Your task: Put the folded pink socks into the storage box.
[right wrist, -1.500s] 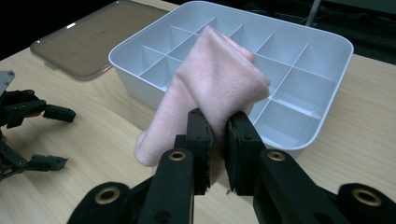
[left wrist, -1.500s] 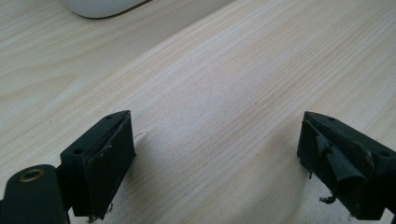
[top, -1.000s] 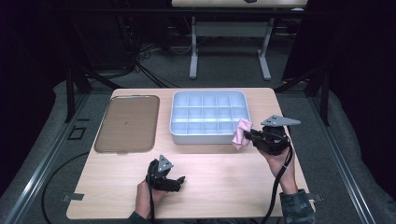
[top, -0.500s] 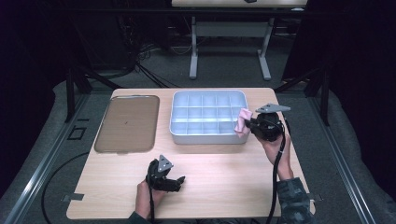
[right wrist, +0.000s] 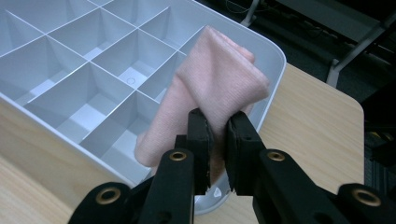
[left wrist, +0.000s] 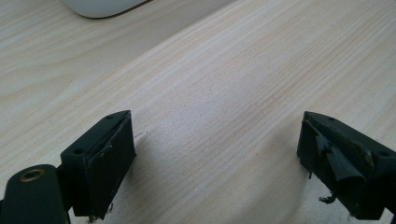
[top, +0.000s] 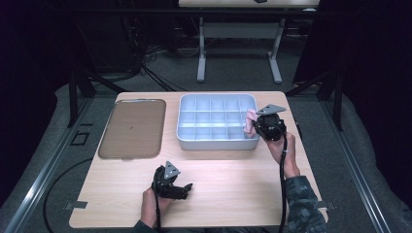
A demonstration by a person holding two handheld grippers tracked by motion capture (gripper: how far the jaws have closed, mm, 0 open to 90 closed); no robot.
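The wooden desk carries everything, with a dark floor around it; on its far left lies a flat brown tray, bare; just to the right of that, apart from it, stands a pale grey compartment box divided into a grid of small cells, all of those in view bare; the right tongs hang over the box's right edge, gripped by a hand whose sleeved forearm comes up from the near right corner, a black cable trailing down along it; the left tongs rest low over the near middle of the desk, well apart from the box, jaws spread wide with bare wood between them in the left gripper view; the pink cloth is the smallest thing, folded and bunched, pinched tight between the nearly closed jaws of the right tongs; in the right gripper view it hangs above the cells next to the box's right wall, near its rounded corner, its lower end dipping toward a cell.
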